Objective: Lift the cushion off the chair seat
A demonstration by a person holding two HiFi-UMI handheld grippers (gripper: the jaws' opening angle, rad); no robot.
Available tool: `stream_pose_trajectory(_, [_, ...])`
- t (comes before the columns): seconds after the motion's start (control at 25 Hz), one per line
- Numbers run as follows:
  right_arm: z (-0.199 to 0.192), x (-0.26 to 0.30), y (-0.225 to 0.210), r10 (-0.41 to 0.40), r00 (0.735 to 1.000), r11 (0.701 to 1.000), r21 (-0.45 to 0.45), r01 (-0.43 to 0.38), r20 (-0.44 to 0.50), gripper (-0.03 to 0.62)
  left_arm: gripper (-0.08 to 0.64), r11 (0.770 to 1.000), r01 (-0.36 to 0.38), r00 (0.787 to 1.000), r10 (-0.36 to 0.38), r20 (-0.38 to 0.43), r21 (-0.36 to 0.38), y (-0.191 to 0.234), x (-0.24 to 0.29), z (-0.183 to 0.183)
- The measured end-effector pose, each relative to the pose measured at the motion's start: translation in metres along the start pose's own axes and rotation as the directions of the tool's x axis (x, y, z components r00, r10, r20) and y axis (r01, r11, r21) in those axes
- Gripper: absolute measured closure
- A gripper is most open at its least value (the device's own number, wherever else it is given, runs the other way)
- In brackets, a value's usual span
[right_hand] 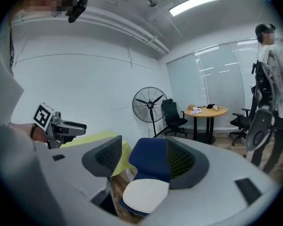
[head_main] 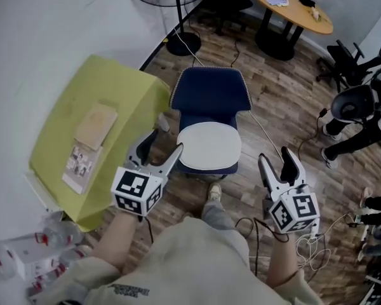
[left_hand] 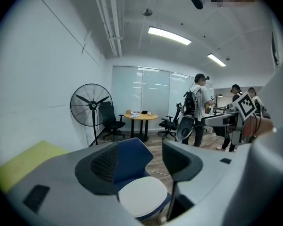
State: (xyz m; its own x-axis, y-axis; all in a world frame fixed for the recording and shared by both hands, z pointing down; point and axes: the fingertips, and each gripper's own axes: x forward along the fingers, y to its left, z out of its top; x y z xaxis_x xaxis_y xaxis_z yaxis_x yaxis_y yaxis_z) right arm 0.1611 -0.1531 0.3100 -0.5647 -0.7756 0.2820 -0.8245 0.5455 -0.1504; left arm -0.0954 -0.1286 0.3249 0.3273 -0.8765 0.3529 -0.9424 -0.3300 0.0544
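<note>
A white oval cushion [head_main: 209, 146] lies on the seat of a dark blue chair [head_main: 211, 91] straight ahead on the wood floor. My left gripper [head_main: 166, 142] hovers open at the cushion's left edge, apart from it. On the other side my right gripper [head_main: 276, 157] is open too, a little off the chair's front right corner. In the left gripper view the cushion [left_hand: 144, 197] shows below and between the empty jaws of that gripper [left_hand: 139, 161]. The right gripper view has the cushion [right_hand: 145, 194] low between the empty jaws of the right gripper [right_hand: 144, 159].
A table under a yellow-green cloth [head_main: 124, 84] stands close to the chair's left, with a brown pad [head_main: 95, 126] on it. Cables [head_main: 267, 132] run over the floor at the right. Farther off are a standing fan [head_main: 178, 40], a round wooden table [head_main: 292, 8], office chairs and people [left_hand: 198, 109].
</note>
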Motion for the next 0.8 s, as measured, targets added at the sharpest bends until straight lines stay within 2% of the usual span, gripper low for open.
stream_pose_trajectory(0.2, [-0.018,0.054,-0.045,0.032,0.997,0.999,0.015,-0.031,-0.073,0.304,0.275,0.999,-0.048,0.996,0.047,-0.074,-0.015,0.013,0.064,-0.025])
stream_pose_trajectory(0.36, [-0.036,0.094,-0.075,0.064,0.988,0.998,0.024,-0.061,-0.142,0.304,0.275,0.994,-0.088,0.985,0.079,-0.151,-0.057,0.026,0.107,-0.054])
stream_pose_trajectory(0.6, [-0.076,0.145,-0.104,0.103,0.966,0.995,0.037,-0.097,-0.237,0.301,0.272,0.986,-0.138,0.966,0.113,-0.233,-0.094,0.045,0.142,-0.087])
stream_pose_trajectory(0.8, [-0.123,0.175,-0.118,0.101,0.941,0.993,0.088,-0.077,-0.322,0.296,0.261,0.983,-0.140,0.948,0.097,-0.304,-0.122,0.057,0.163,-0.120])
